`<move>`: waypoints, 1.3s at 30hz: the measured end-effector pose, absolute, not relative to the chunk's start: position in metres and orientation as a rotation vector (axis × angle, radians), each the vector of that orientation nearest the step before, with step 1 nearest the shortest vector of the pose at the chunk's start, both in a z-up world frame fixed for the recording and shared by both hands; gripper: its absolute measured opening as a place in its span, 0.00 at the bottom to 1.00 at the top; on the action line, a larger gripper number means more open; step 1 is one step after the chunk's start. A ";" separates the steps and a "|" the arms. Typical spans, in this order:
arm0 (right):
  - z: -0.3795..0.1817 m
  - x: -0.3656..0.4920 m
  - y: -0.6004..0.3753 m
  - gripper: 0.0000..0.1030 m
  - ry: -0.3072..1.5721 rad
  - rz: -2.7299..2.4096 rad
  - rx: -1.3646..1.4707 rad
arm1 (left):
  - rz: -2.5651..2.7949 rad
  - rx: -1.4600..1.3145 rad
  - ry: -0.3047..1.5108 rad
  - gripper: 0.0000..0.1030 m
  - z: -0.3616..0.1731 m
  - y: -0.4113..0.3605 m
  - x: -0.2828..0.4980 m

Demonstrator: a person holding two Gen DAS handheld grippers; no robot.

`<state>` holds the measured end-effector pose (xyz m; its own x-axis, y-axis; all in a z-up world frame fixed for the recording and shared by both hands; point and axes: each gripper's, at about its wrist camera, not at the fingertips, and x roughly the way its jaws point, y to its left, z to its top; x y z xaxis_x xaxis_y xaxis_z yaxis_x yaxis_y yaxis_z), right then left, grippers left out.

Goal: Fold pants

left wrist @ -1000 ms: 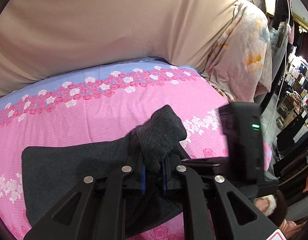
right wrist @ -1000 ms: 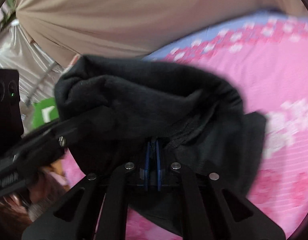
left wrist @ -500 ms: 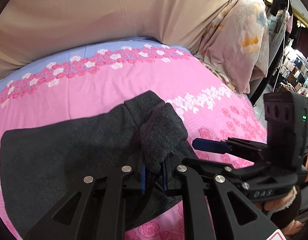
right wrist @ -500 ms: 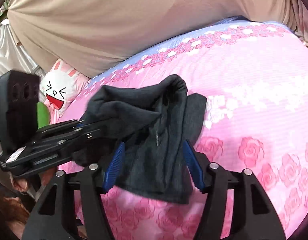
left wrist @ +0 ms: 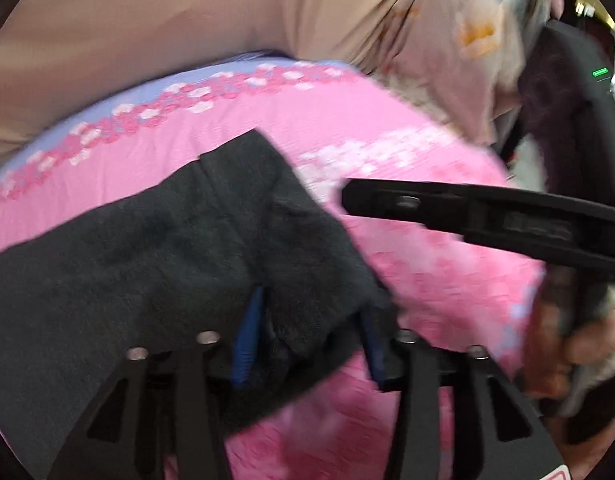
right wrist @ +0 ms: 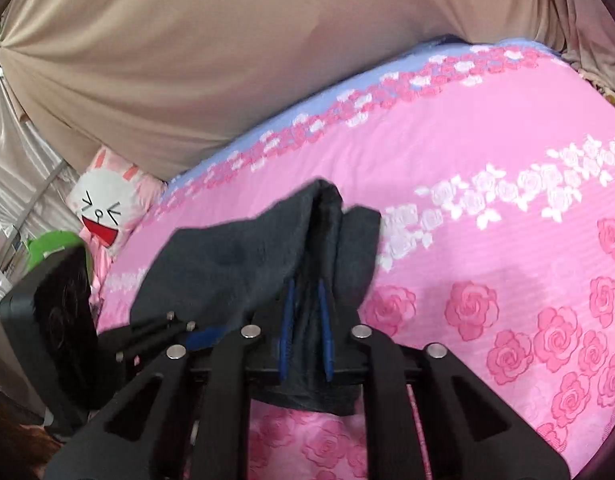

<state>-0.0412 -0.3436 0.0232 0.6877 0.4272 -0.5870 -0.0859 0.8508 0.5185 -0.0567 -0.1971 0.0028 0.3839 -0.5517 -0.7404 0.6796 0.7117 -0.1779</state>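
Lying bunched on the pink rose-printed bedsheet (right wrist: 487,184), the dark grey fleece pants (left wrist: 155,256) are pinched at their near edge by the right gripper (right wrist: 305,320). The left gripper (left wrist: 307,344) is spread, apparently loose around fabric; blur obscures it. A shallow one-sided pinch could slip, skewing the fold.

The left wrist picture is blurry all over. The dark grey soft pants (left wrist: 155,264) run off its left and bottom edges, and they cover most of the left gripper's (left wrist: 307,344) blue finger pads (left wrist: 247,340). The pink flowered bed sheet (left wrist: 427,280) looks smeared. On the right, the hand (left wrist: 587,344) is a fuzzy blob. In the right wrist picture, the white bunny-face pillow (right wrist: 103,208) is partly hidden.
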 end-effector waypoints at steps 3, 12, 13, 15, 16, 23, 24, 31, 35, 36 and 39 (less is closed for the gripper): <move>0.024 -0.019 -0.328 0.36 0.781 0.342 0.457 | -0.754 0.141 0.824 0.71 0.019 -0.182 -0.066; -0.002 0.034 -0.299 0.19 0.821 0.315 0.378 | -0.594 0.168 0.853 0.71 0.017 -0.162 -0.055; 0.002 0.032 -0.297 0.13 0.813 0.316 0.371 | -0.584 0.169 0.859 0.71 0.016 -0.162 -0.054; 0.020 0.020 -0.303 0.10 0.769 0.346 0.397 | -0.554 0.180 0.869 0.71 0.013 -0.159 -0.052; 0.029 0.014 -0.308 0.10 0.742 0.348 0.411 | -0.542 0.187 0.869 0.71 0.012 -0.159 -0.051; -0.016 0.019 -0.319 0.21 0.840 0.219 0.390 | -0.498 0.192 0.897 0.71 0.002 -0.152 -0.043; -0.015 0.016 -0.323 0.23 0.825 0.223 0.427 | -0.486 0.195 0.909 0.71 -0.001 -0.152 -0.041; 0.024 -0.024 -0.336 0.43 0.768 0.201 0.444 | -0.475 0.207 0.913 0.71 -0.005 -0.148 -0.039; 0.009 -0.051 -0.336 0.45 0.825 0.261 0.486 | -0.478 0.200 0.915 0.71 -0.006 -0.145 -0.038; 0.004 -0.056 -0.334 0.45 0.840 0.273 0.500 | -0.479 0.196 0.915 0.71 -0.007 -0.144 -0.038; -0.003 -0.068 -0.325 0.46 0.852 0.266 0.492 | -0.476 0.202 0.914 0.71 -0.008 -0.144 -0.039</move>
